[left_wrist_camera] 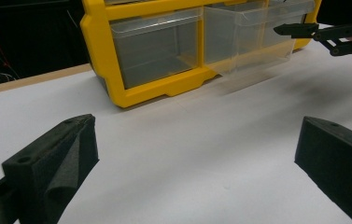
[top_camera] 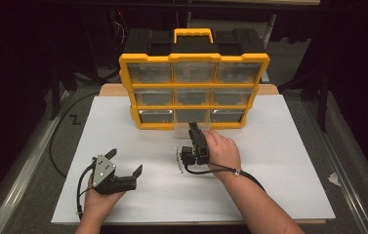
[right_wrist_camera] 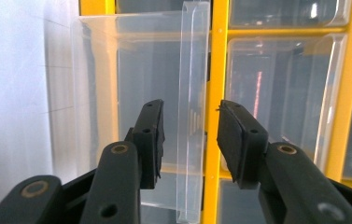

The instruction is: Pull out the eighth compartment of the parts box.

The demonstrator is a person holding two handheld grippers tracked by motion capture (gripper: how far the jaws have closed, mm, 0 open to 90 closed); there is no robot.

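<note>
Right jaws: the right gripper (right_wrist_camera: 190,140) has its jaws a little apart, one on each side of the front lip of the clear drawer (right_wrist_camera: 131,93); the pads do not press on it.
Drawer: bottom row, middle slot of the yellow organizer (top_camera: 194,59), pulled partly out toward the near side (top_camera: 184,127).
Left jaws: the left gripper (top_camera: 124,161) rests with its jaws spread wide, nothing between them, on the white table (top_camera: 289,185), near left, well apart from the organizer.
Other thing: a small metal part (top_camera: 177,160) lies just left of the right gripper.
Progress: I judge that the drawer is half open. It is neither fully out nor pushed back, and all other drawers are closed.
</note>
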